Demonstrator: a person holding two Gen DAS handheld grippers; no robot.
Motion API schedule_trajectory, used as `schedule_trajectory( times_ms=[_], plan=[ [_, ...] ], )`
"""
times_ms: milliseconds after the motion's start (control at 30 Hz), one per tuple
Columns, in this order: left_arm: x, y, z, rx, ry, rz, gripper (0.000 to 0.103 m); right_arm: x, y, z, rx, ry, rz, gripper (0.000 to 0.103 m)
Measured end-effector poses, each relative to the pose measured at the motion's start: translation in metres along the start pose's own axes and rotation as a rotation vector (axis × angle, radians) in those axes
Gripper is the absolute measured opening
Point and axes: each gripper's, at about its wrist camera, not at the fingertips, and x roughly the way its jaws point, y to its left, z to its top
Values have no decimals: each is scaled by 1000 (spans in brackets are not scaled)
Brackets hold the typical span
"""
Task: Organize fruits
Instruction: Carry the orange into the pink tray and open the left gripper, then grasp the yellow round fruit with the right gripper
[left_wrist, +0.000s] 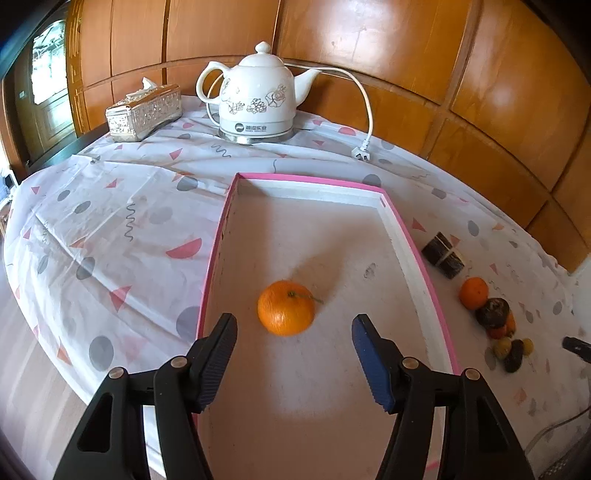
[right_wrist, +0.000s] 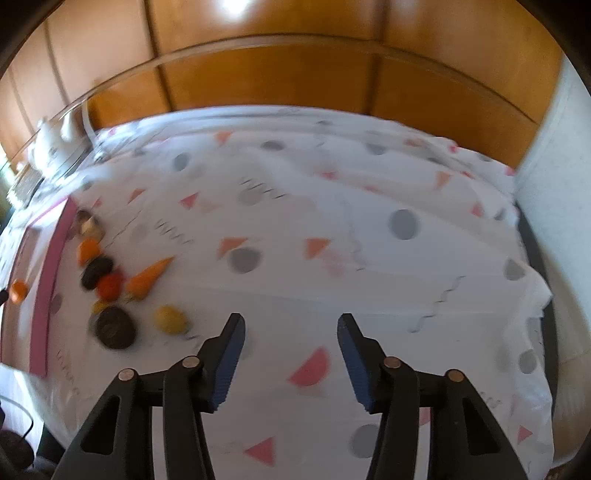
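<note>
An orange (left_wrist: 286, 307) with a short stem lies loose on the floor of a pink-rimmed white tray (left_wrist: 406, 229). My left gripper (left_wrist: 294, 321) hangs open just in front of it, a finger on either side, neither pad touching it. Right of the tray sits a pile of fruit: a second orange (left_wrist: 474, 292), a dark fruit (left_wrist: 493, 313) and small yellow and dark pieces (left_wrist: 513, 350). The blurred right wrist view shows that pile at the left, with a yellow fruit (right_wrist: 170, 319), a dark round fruit (right_wrist: 112, 328) and an orange cone-shaped piece (right_wrist: 149, 277). My right gripper (right_wrist: 291, 318) is open over bare tablecloth, right of the pile.
A white electric kettle (left_wrist: 258, 96) with its cord and plug (left_wrist: 360, 153) stands at the back of the table, a silver tissue box (left_wrist: 144, 112) to its left. A dark striped block (left_wrist: 443, 254) lies beside the tray. Wooden panelling runs behind the table.
</note>
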Motion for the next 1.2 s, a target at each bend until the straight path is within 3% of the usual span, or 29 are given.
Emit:
schedule_trajectory(
  times_ms=[300, 667, 900, 1067, 1200],
  plan=[
    [-9, 8, -12, -35, 11, 1, 68, 14, 67, 0, -107, 65, 92, 43],
    [-28, 24, -16, -85, -42, 42, 73, 46, 75, 4, 40, 106, 140, 39],
    [-32, 34, -20, -119, -46, 46, 74, 64, 76, -2, 62, 108, 105, 30],
    [-34, 35, -21, -122, -53, 53, 74, 64, 86, -5, -22, 96, 54, 30],
    [-34, 38, -23, -131, -48, 55, 74, 62, 85, -7, -6, 79, 52, 29]
  ],
)
